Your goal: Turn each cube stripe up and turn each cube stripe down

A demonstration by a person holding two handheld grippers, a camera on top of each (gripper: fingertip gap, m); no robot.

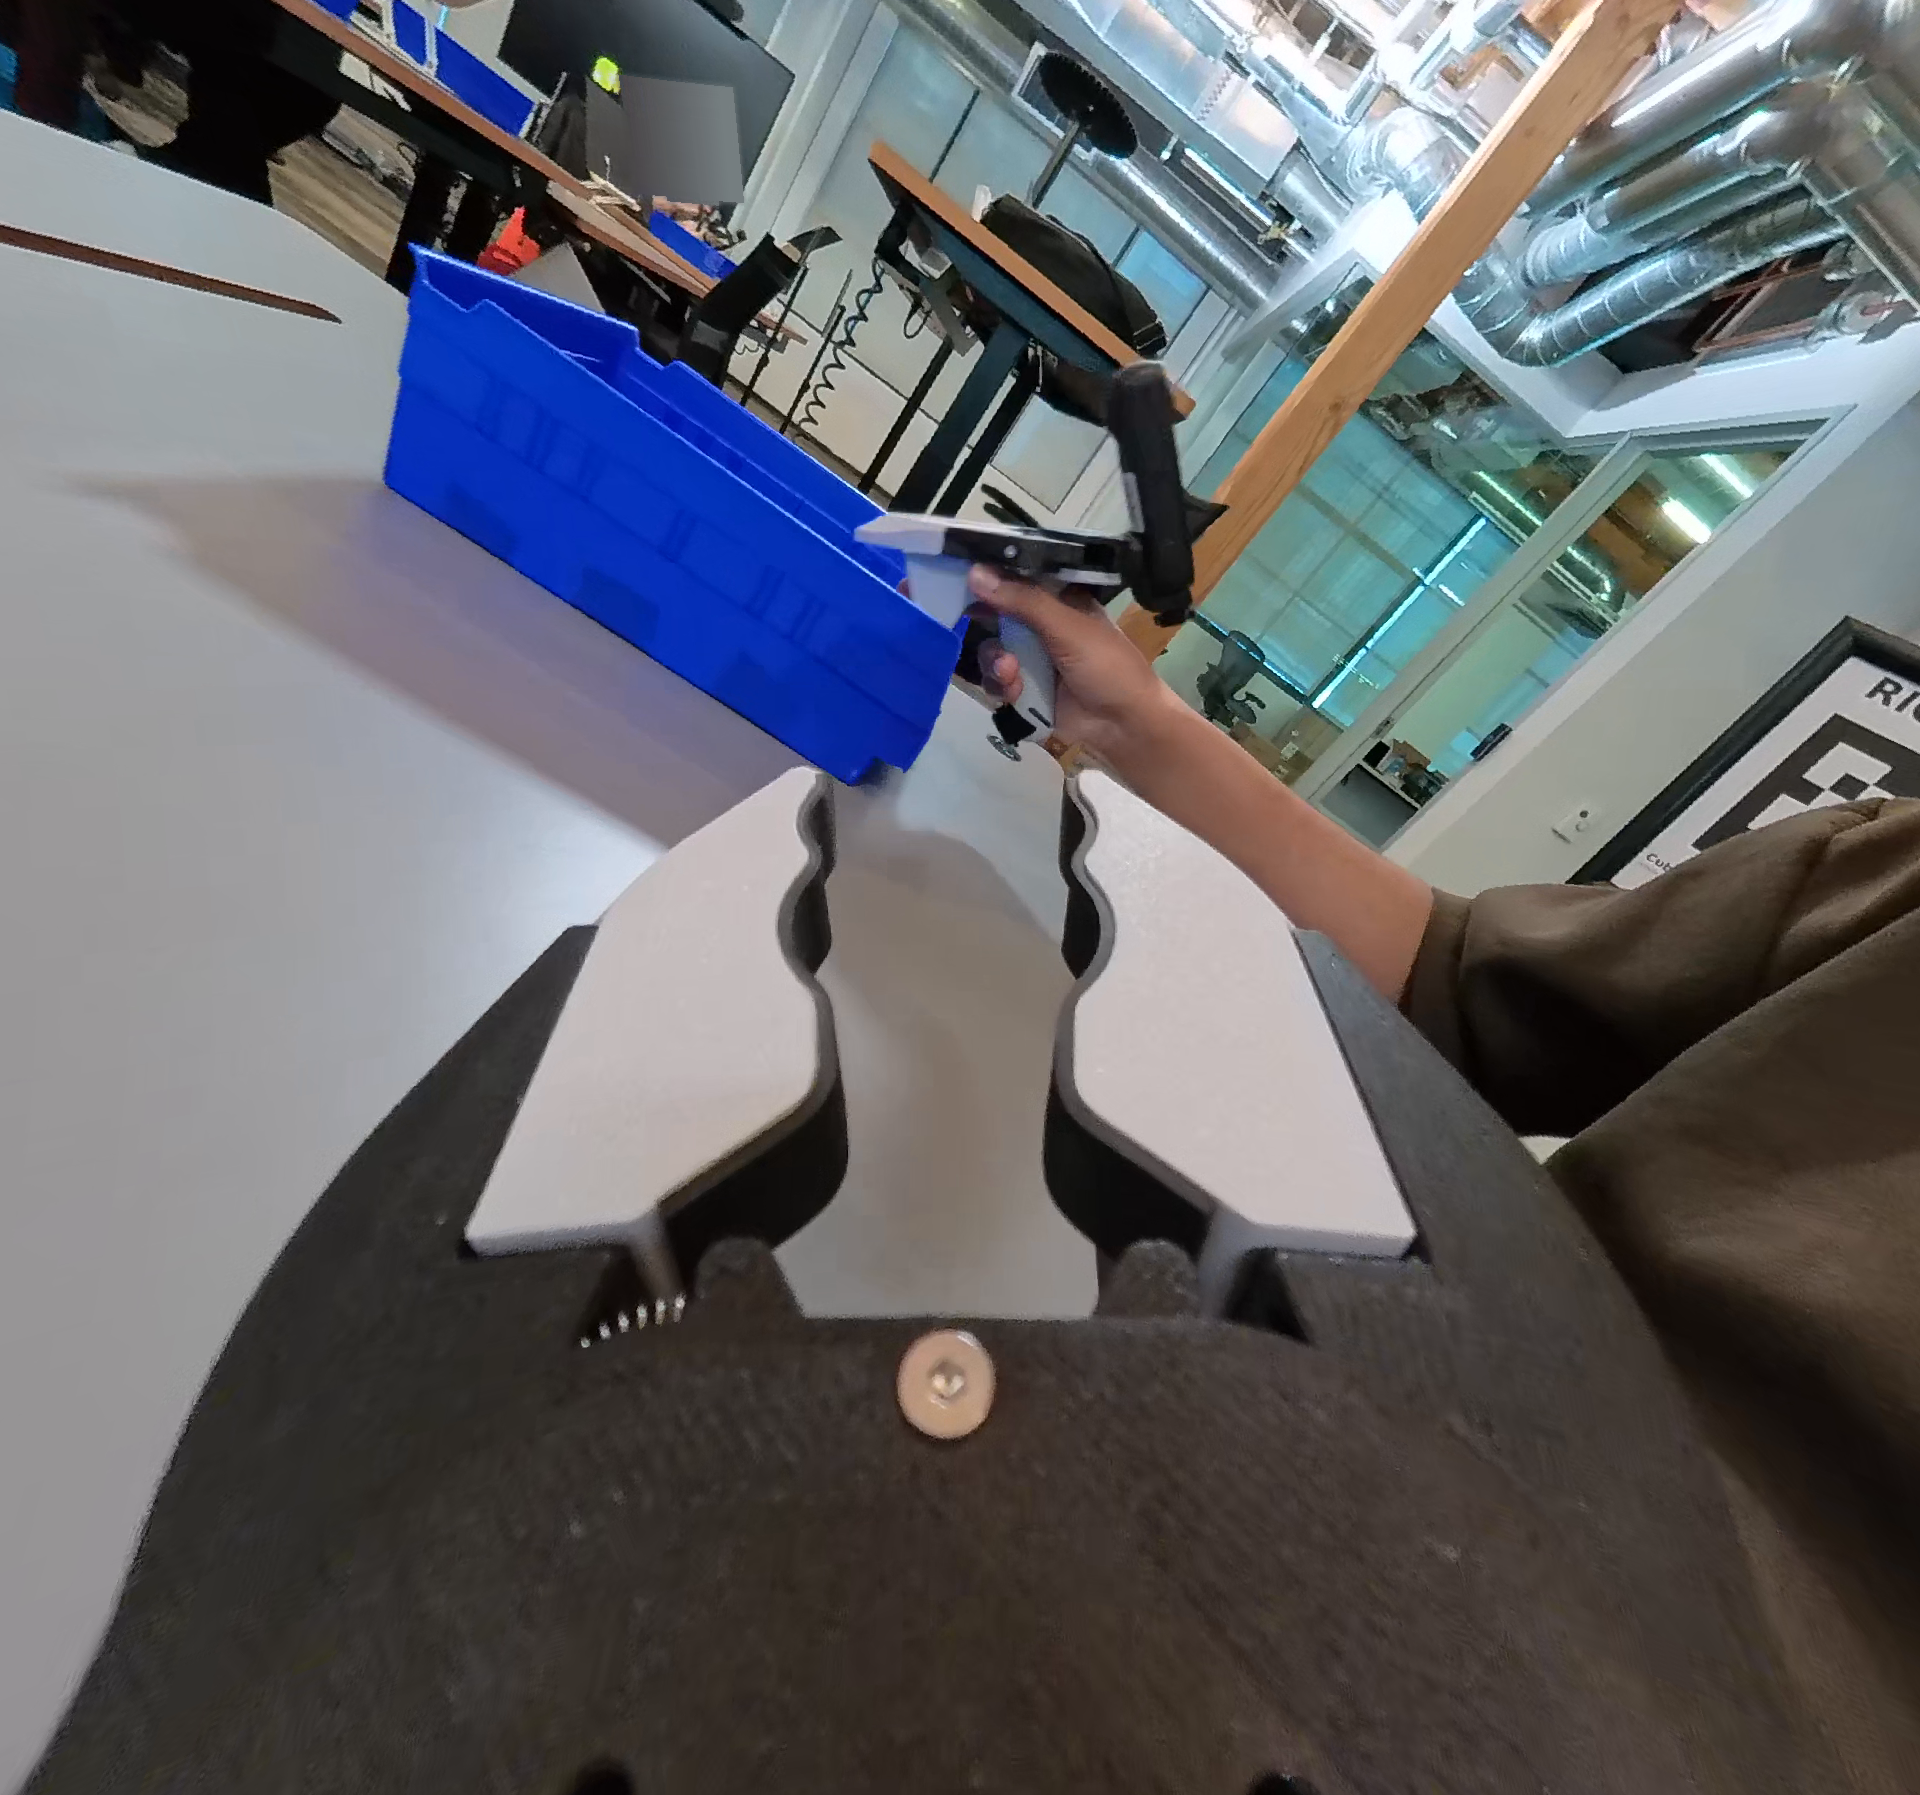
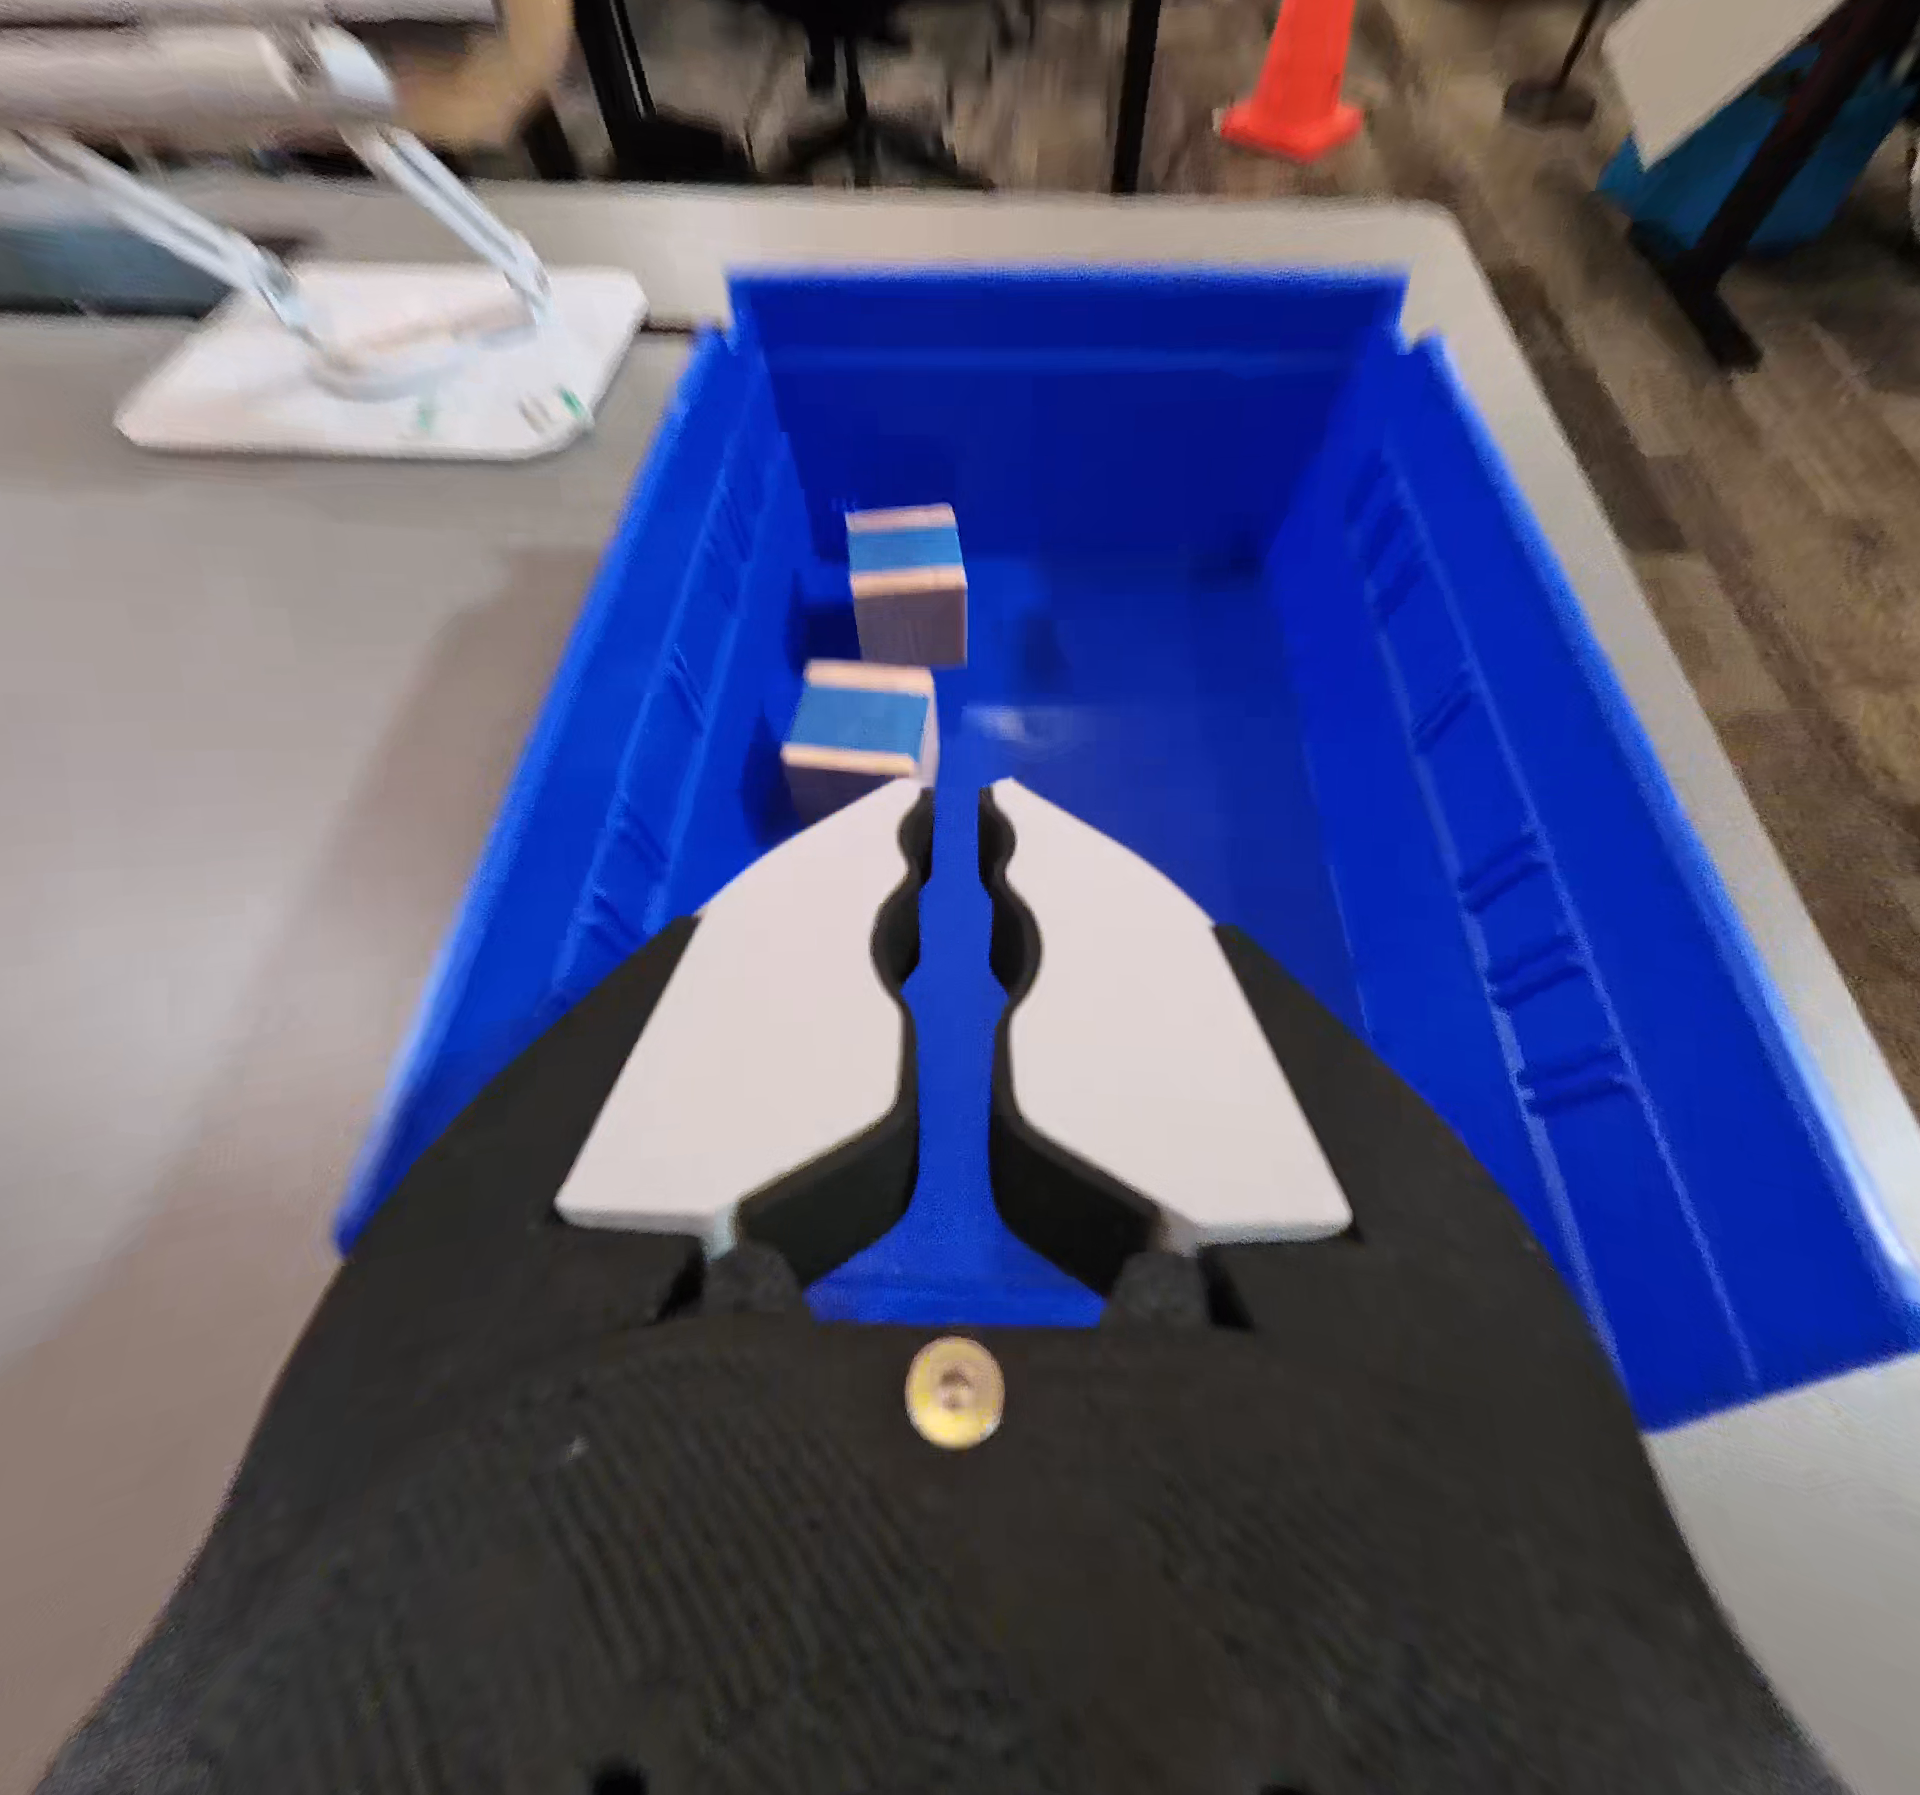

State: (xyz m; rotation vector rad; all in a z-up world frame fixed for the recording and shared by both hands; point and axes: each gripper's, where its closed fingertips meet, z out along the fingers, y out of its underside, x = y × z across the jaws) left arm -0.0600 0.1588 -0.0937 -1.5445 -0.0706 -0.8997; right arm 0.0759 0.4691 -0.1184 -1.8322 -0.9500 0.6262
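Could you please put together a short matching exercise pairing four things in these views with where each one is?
Things:
1. near cube
2. far cube
3. orange cone
4. white stand

Places:
A. on the floor beyond the table
B. on the table left of the blue bin
C. in the bin, just ahead of the right gripper
D. in the bin, nearer its back wall

Pairs: 1-C, 2-D, 3-A, 4-B
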